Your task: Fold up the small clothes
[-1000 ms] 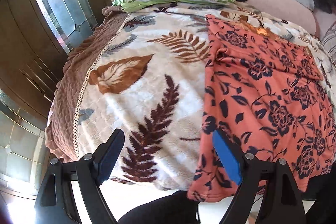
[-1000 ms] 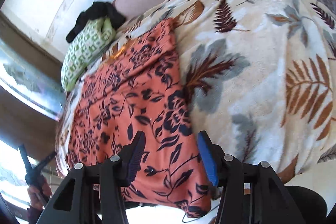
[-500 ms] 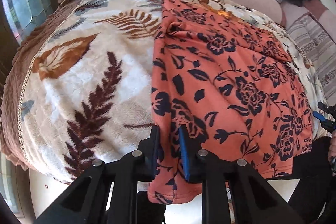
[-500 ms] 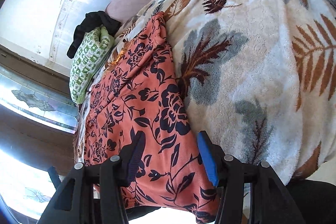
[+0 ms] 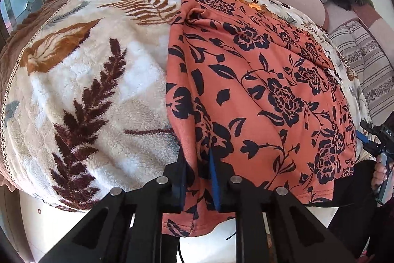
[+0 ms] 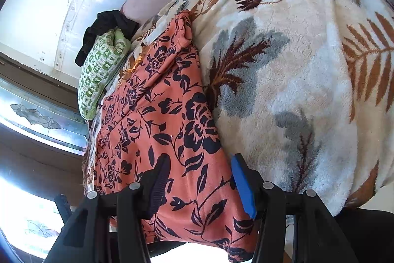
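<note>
Orange floral garment (image 5: pixel 258 90) spread on leaf-print blanket (image 5: pixel 98 90), hem hanging over the near edge. Left gripper (image 5: pixel 197 176): jaws narrow, pinching garment's hem corner fold. Right gripper (image 6: pixel 199 186): jaws wide, straddling opposite hem corner, fabric between, ungripped.

An orange-red garment (image 5: pixel 258 95) printed with dark navy flowers and leaves lies spread flat, filling the centre and right of the left wrist view and running from the upper middle down to the bottom edge. Its near hem hangs over the front edge of the surface under it, and a small pucker sits near its upper left corner. In the right wrist view it (image 6: pixel 157 130) stretches from upper centre to the lower middle
</note>
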Available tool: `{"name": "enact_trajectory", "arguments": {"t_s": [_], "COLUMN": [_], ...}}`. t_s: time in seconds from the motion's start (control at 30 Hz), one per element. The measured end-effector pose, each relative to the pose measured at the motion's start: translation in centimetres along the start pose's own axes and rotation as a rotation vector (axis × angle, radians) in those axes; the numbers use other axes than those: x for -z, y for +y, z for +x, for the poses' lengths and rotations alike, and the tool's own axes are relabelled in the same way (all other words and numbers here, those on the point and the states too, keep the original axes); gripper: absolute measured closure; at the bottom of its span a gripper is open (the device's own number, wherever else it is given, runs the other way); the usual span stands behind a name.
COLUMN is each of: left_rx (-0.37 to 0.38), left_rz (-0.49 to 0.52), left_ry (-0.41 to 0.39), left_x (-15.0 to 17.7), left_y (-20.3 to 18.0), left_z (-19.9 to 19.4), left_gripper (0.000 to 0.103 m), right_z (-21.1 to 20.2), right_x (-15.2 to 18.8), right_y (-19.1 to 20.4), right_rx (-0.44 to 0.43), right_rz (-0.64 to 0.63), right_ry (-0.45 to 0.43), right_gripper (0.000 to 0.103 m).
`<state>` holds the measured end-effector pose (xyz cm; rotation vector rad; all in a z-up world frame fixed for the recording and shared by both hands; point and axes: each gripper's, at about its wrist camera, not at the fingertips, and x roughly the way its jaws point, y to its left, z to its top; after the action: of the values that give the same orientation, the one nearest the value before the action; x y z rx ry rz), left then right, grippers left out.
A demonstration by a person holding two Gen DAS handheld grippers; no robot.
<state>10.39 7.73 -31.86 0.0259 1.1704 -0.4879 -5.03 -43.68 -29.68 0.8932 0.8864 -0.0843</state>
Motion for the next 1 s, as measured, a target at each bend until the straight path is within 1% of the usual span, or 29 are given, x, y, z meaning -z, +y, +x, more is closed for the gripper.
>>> {"name": "enact_trajectory", "arguments": {"t_s": [0.07, 0.1, 0.17, 0.23, 0.27, 0.33, 0.4, 0.43, 0.47, 0.5, 0.53, 0.6, 0.7, 0.73, 0.8, 0.87, 0.93, 1.0], "left_rx": [-0.014, -0.014, -0.013, 0.001, 0.010, 0.028, 0.037, 0.035, 0.030, 0.026, 0.026, 0.041, 0.056, 0.056, 0.049, 0.067, 0.097, 0.119], "left_rz": [0.006, 0.009, 0.022, 0.018, 0.009, -0.002, -0.001, 0.006, 0.016, 0.024, 0.022, 0.023, 0.026, 0.032, 0.054, 0.044, 0.039, 0.045], "left_ry": [0.009, 0.014, 0.018, 0.021, 0.021, 0.025, 0.023, 0.024, 0.024, 0.030, 0.038, 0.051, 0.061, 0.059, 0.056, 0.060, 0.063, 0.062], "left_x": [-0.3, -0.4, -0.5, -0.5, -0.5, -0.5, -0.4, -0.4, -0.5, -0.5, -0.6, -0.8, -1.0, -1.0, -0.9, -1.0, -1.4, -2.3], "left_y": [-0.2, -0.3, -0.5, -0.3, -0.2, 0.1, 0.3, 0.2, 0.0, -0.2, -0.1, 0.0, 0.2, 0.2, 0.1, 0.3, 0.4, 0.3], "left_z": [0.3, 0.5, 0.6, 0.7, 0.7, 0.6, 0.6, 0.6, 0.6, 0.7, 0.8, 0.9, 1.0, 1.0, 0.9, 0.8, 0.3, -0.4], "left_gripper": [0.083, 0.079, 0.078, 0.081, 0.081, 0.088, 0.090, 0.090, 0.090, 0.089, 0.087, 0.085, 0.086, 0.089, 0.092, 0.095, 0.096, 0.096], "right_z": [0.2, 0.4, 0.9, 1.5, 1.6, 1.9, 2.6, 2.9, 3.2, 3.2, 3.1, 2.8, 3.5, 3.6, 3.6, 3.8, 3.6, 2.9], "right_x": [0.0, 0.0, 0.1, 0.2, 0.3, 0.7, 1.4, 1.8, 2.2, 2.5, 2.7, 2.8, 2.5, 2.6, 2.9, 2.9, 2.3, 1.2], "right_y": [-0.1, -0.2, -0.3, -0.3, -0.1, 0.8, 2.0, 2.7, 3.2, 3.7, 4.0, 4.2, 3.6, 4.0, 4.7, 5.1, 5.4, 5.9], "right_rx": [-0.003, -0.003, 0.005, 0.023, 0.033, 0.048, 0.086, 0.113, 0.138, 0.150, 0.138, 0.102, 0.137, 0.130, 0.130, 0.139, 0.103, 0.039], "right_rz": [0.005, 0.008, 0.013, 0.008, -0.009, -0.071, -0.160, -0.209, -0.247, -0.275, -0.289, -0.295, -0.262, -0.262, -0.310, -0.333, -0.324, -0.303], "right_ry": [0.005, 0.013, 0.036, 0.063, 0.062, 0.075, 0.109, 0.121, 0.128, 0.125, 0.125, 0.113, 0.140, 0.139, 0.135, 0.147, 0.161, 0.154], "right_gripper": [0.047, 0.047, 0.047, 0.047, 0.047, 0.047, 0.055, 0.070, 0.076, 0.080, 0.087, 0.088, 0.085, 0.084, 0.083, 0.090, 0.093, 0.094]}}
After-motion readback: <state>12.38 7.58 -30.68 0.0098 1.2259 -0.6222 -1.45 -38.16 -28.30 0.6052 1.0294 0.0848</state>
